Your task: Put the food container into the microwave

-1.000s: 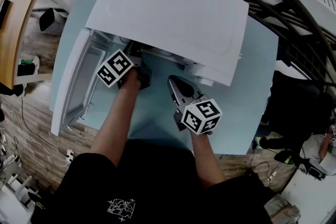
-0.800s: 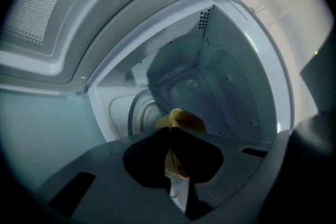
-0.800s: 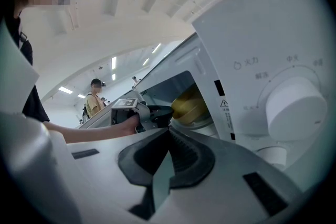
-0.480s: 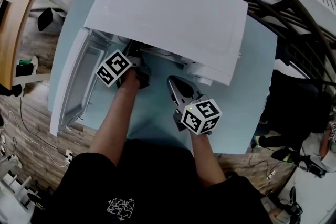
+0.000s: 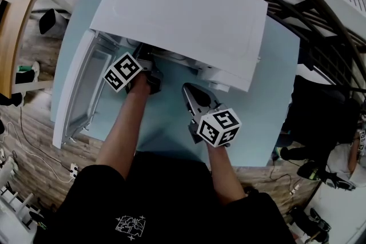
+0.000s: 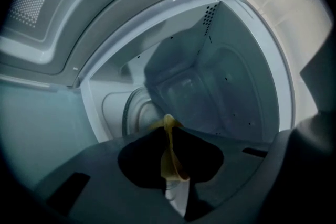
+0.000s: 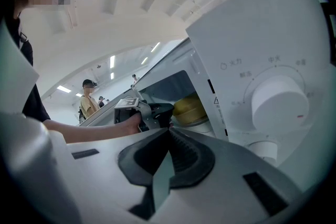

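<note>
Two tongs are at work, and only one matters for the coming move. The left tongs (image 6: pixel 168 134) reach into the mouth of the microwave (image 5: pixel 183 14), with the jaws pinched together on the thin yellow rim of the food container (image 7: pixel 189 107). The container lies straight ahead of those jaws and deeper into the box, so judging by this the move left is a short push inward and then letting go.

From the right gripper view the container sits just inside the opening. Whether its base rests on the turntable (image 6: pixel 134 113) or hangs just above it, I cannot tell. It is a low, round tub, wider than it is tall. It has no real long axis, and its flat side is down.

The right tongs (image 7: pixel 169 131) wait outside, in front of the control panel and to the right of the opening. Their jaws meet at the tips and hold nothing, and the container lies up and to the left of them. The left side is plainly the nearer.

The lid of the container is a smooth, slightly domed yellow plastic, and the body under it looks pale and see-through. The rim in the jaws looks thin and bendy, so I expect it to flex.

The microwave is a boxy white shell with a big round dial (image 7: pixel 279 101). Its inside walls are smooth grey with small vent holes. The door (image 5: pixel 80 88) swings wide to the left over a pale blue table (image 5: pixel 274 94).
</note>
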Tool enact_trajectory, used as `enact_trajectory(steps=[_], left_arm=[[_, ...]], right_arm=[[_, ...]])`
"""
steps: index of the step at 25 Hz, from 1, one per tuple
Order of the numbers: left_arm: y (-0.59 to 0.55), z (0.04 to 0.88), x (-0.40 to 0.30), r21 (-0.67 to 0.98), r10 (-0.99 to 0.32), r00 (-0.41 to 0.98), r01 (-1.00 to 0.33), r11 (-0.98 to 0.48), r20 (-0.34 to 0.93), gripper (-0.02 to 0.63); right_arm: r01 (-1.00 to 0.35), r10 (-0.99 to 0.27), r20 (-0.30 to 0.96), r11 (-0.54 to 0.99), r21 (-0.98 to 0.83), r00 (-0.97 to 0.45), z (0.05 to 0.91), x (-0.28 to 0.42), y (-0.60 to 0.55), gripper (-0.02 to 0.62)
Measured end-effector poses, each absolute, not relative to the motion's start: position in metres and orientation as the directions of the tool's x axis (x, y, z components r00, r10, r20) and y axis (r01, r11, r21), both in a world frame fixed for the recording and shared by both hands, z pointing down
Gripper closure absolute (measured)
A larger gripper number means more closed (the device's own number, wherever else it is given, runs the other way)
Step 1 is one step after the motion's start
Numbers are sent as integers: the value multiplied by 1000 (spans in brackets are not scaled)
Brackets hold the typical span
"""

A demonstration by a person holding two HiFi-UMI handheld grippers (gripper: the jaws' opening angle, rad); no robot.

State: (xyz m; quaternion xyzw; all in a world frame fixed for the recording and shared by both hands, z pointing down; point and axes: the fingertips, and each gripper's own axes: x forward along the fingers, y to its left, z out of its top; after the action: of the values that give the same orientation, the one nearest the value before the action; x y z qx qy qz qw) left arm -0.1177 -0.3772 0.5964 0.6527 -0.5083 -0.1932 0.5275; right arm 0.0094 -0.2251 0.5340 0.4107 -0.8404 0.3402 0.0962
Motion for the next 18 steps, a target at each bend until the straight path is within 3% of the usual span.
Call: enact_trajectory(steps=[7, 18], left_arm=[[-371, 591, -119, 879, -866, 417, -474, 53, 277, 540], [-341, 579, -130, 863, -878, 384, -502, 61, 286, 539]], right_arm=[[-749, -626, 429, 443, -492, -652, 529, 7, -223, 589], [-728, -623, 394, 478, -491, -675, 514, 9, -207, 589]])
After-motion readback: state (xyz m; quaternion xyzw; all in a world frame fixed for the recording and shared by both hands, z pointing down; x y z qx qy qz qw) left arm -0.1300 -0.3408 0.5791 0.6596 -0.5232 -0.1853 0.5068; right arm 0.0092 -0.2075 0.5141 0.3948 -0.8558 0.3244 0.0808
